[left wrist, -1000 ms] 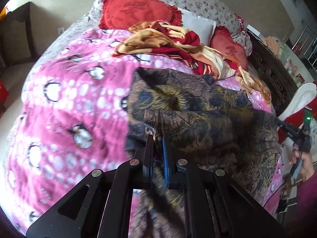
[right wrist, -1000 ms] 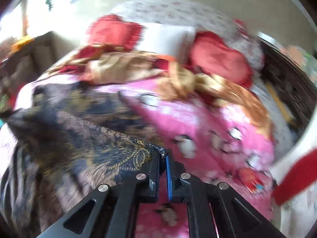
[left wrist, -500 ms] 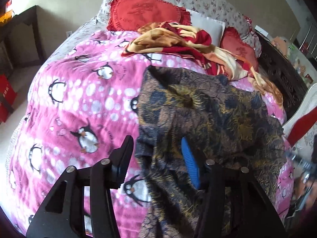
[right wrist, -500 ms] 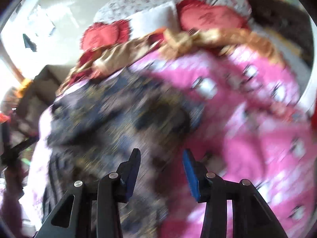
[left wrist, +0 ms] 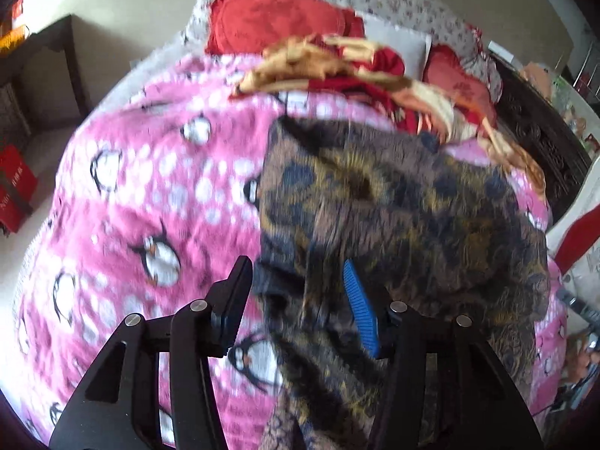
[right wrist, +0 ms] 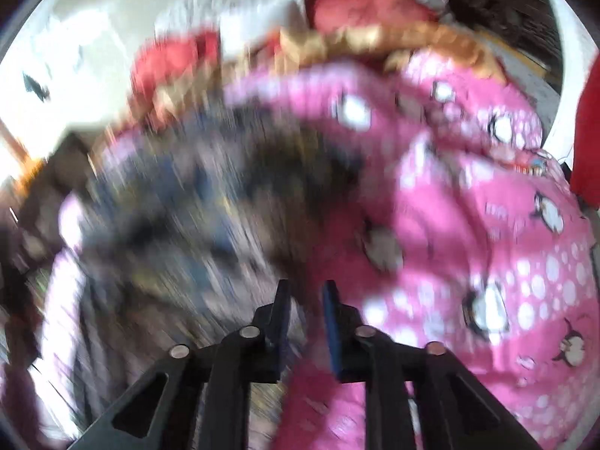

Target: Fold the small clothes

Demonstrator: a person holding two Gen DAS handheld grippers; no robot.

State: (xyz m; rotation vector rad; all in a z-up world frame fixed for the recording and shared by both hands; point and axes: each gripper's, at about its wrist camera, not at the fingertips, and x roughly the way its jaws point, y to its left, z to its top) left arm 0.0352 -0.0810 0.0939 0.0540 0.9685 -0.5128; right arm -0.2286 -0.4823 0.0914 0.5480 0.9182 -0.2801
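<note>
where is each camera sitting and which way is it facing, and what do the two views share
Left wrist: on the left hand-held gripper, angled down along its open fingers at the dark patterned garment on the pink penguin blanket; only the gripper's black fingers and blue pad show.
Right wrist: on the right hand-held gripper, angled down and heavily blurred; its fingers stand narrowly apart where garment meets blanket, having just been closing; I see no cloth pinched.
Shared: garment, blanket, and red pillows at the head of the bed.
</note>
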